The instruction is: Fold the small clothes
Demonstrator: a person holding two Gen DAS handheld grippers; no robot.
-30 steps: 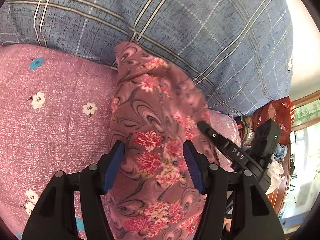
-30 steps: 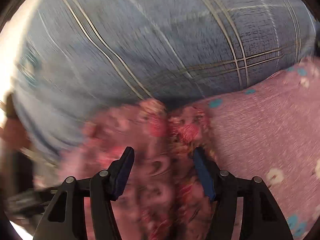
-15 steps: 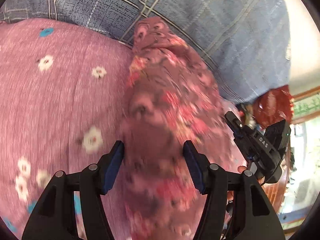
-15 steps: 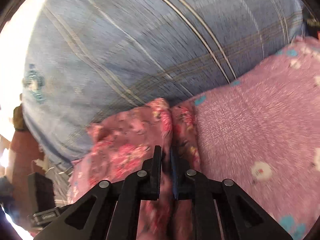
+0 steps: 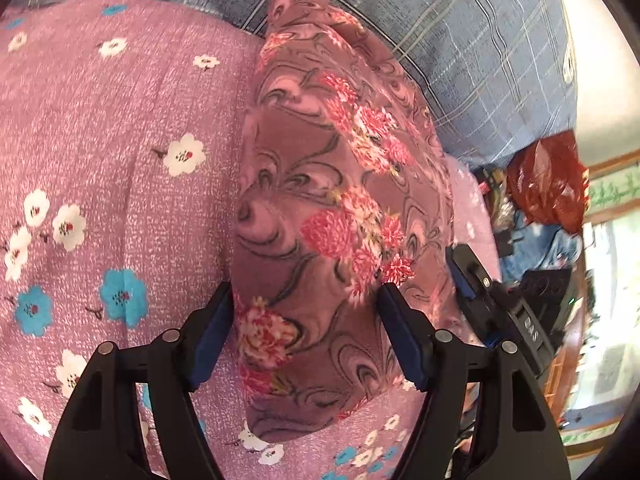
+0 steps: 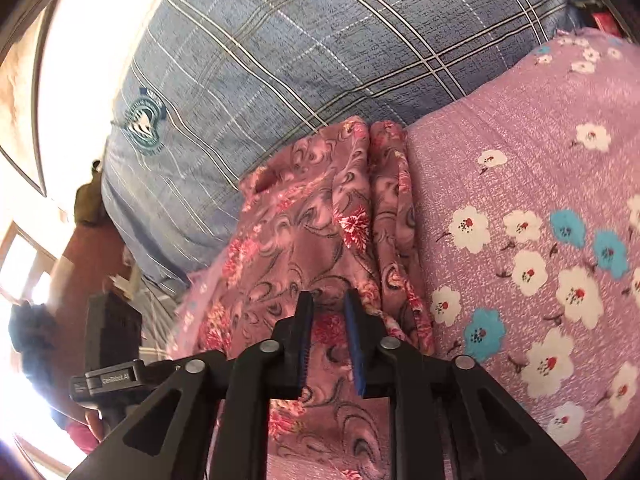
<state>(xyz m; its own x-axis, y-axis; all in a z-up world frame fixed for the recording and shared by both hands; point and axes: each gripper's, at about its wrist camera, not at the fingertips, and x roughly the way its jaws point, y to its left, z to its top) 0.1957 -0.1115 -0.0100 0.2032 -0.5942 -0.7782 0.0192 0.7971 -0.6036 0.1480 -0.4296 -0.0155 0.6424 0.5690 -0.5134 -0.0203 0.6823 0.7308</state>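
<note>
Seen first from the left wrist camera, the left tongs (image 5: 304, 304) fill the bottom of the picture, two black arms with blue pads. Their jaws are spreading apart, and the floral garment (image 5: 332, 208) lies between them with its edges just beside both pads; the pads do not press on it. This garment is a dusty pink cloth printed with red flower clusters and dark swirls. It lies folded into a long, narrow strip on the bed cover (image 5: 120, 160), which is pink with white and blue flowers. The strip's far end reaches the blue plaid pillow (image 5: 488, 52) at the top. To the right, the right tongs (image 5: 466, 276) appear as a dark shape beside the garment's right edge. Beyond them sit a red bag (image 5: 548, 184) and blurred clutter.

From the right wrist camera, the right tongs (image 6: 329, 308) rise from the bottom centre. Their jaws stand a narrow gap apart and are widening. The floral garment (image 6: 304, 232) shows through the gap, but the pads are not clamped on it. The garment runs away from the camera in lengthwise folds. Its far end meets the blue plaid pillow (image 6: 320, 52), which bears a teal crest at the left. The bed cover (image 6: 520, 200) lies to the right of the garment. At the lower left, part of the left tongs' black body (image 6: 108, 376) can be seen.
</note>
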